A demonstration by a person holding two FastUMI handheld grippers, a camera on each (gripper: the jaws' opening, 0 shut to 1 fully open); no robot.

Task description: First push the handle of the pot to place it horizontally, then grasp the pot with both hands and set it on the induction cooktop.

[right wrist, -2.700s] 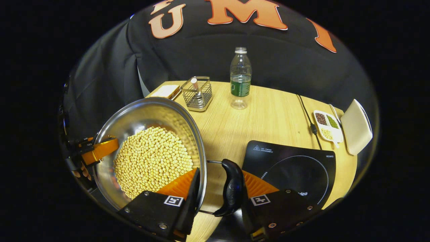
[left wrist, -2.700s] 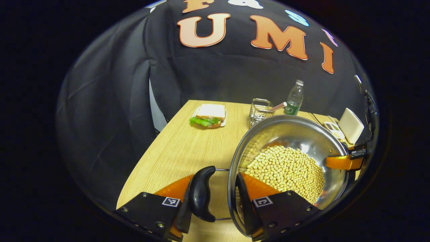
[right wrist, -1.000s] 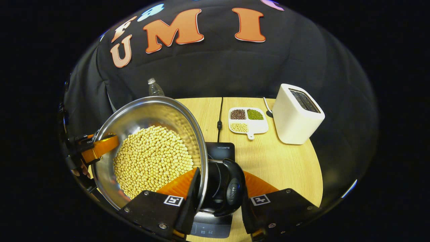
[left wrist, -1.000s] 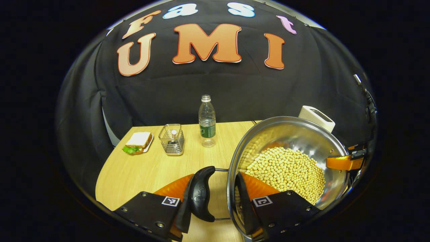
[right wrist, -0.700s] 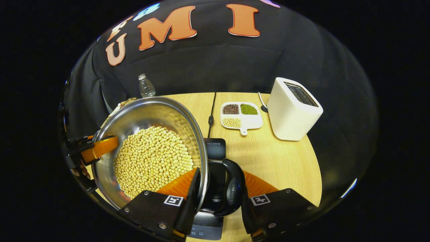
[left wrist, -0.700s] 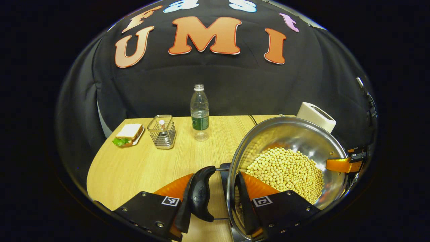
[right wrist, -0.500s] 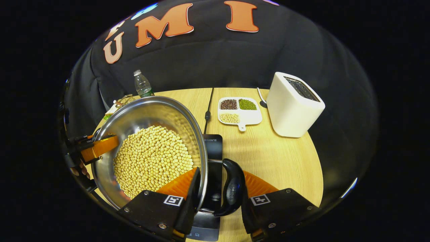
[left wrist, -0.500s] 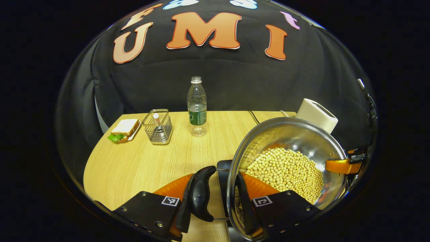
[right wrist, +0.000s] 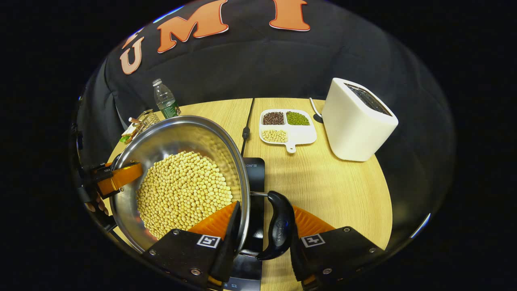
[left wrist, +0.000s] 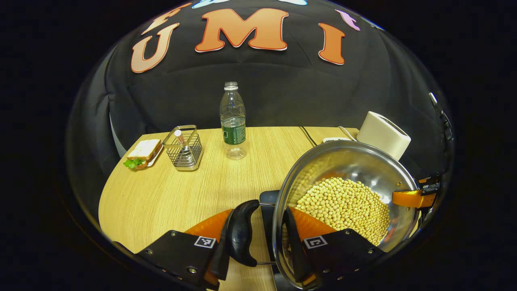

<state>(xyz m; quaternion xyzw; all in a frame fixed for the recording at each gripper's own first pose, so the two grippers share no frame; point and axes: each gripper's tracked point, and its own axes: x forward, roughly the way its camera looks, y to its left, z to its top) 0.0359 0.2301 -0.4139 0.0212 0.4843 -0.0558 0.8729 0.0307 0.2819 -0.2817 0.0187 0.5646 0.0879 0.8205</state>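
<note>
A steel pot full of soybeans is held between both grippers. My left gripper is shut on the pot's black left handle and rim, one finger outside the handle and one inside the wall. My right gripper is shut the same way on the right handle of the pot. The black induction cooktop lies directly under the pot; its corner shows between my left fingers. Whether the pot's base touches it is hidden. Each gripper shows at the pot's far rim in the other's view.
On the wooden table stand a water bottle, a wire basket and a sandwich at the back left. A white toaster, a tray of beans and the cooktop's cable sit behind the cooktop.
Both grippers carried the pot rightward from the bare table to over the cooktop and have been sinking lower. The grips on both handles stayed the same.
</note>
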